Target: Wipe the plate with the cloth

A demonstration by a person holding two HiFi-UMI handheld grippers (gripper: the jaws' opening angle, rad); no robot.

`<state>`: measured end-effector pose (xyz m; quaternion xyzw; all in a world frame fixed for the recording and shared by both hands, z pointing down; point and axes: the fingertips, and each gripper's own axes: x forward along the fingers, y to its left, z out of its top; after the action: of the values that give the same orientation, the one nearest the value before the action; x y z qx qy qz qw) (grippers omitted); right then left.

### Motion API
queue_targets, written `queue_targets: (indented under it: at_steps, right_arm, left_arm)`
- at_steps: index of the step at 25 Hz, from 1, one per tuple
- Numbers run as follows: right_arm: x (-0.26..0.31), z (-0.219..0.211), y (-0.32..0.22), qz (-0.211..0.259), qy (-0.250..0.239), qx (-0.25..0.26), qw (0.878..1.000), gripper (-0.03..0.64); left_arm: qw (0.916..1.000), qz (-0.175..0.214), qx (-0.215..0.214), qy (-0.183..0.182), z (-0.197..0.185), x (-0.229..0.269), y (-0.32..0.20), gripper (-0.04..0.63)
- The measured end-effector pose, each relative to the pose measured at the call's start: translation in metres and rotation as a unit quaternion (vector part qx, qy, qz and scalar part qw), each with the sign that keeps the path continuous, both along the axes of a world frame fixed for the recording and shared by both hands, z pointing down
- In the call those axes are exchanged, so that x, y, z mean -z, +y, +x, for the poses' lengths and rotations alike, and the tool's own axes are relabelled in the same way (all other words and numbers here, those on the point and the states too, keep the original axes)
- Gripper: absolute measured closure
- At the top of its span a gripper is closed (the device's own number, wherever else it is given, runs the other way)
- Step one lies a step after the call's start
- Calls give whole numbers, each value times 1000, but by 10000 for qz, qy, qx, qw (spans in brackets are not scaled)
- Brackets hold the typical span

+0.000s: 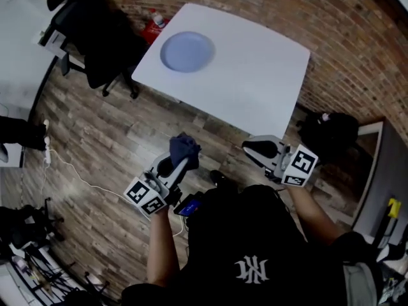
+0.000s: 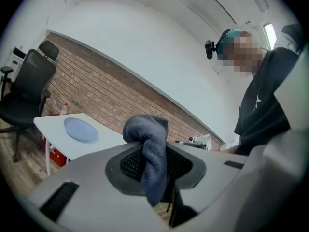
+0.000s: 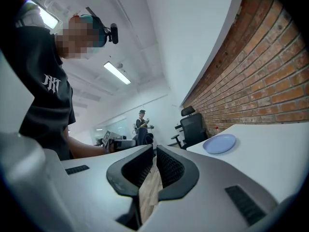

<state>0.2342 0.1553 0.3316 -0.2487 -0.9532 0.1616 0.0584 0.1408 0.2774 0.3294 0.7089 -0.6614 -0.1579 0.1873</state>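
A round pale blue plate (image 1: 187,51) lies on the far left part of the white table (image 1: 255,75); it also shows as the plate (image 2: 81,129) and the plate (image 3: 219,143) in the two gripper views. My left gripper (image 1: 185,155) is shut on a dark blue cloth (image 1: 184,146), which bunches above the jaws and hangs down between them as the cloth (image 2: 150,151). My right gripper (image 1: 250,146) is shut with nothing between its jaws (image 3: 154,166). Both grippers are over the wooden floor, short of the table's near edge.
A black office chair (image 1: 95,34) stands left of the table. A red box with a bottle (image 1: 153,24) sits behind the table's far left corner. A black bag (image 1: 328,132) lies on the floor at the right. A brick wall runs behind. Another person (image 3: 142,127) stands far off.
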Motion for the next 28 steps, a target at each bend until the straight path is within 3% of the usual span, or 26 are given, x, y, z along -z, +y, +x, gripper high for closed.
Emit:
queue_targets:
  at_steps: [10,20,23,28]
  right_arm:
    - [-15,-62,-25,-96,53,-177,9998,569]
    - [-26,-184,-93,-269,-4,-106,9996,569]
    - [-35,-223,-125,-365,105,-187,9991,569]
    - [-47,-239,-151,-320,459,-507,9971,569]
  left_arm:
    - [9992,-146,-376,24,-64,-15,-38,508]
    - [9990,-394,-187,-2,-174,-14,-81,508]
    - [9981,-572,-213,41,-216,-20,-105,508]
    - [9963,-731,-432,104,-233,-14,-128,507]
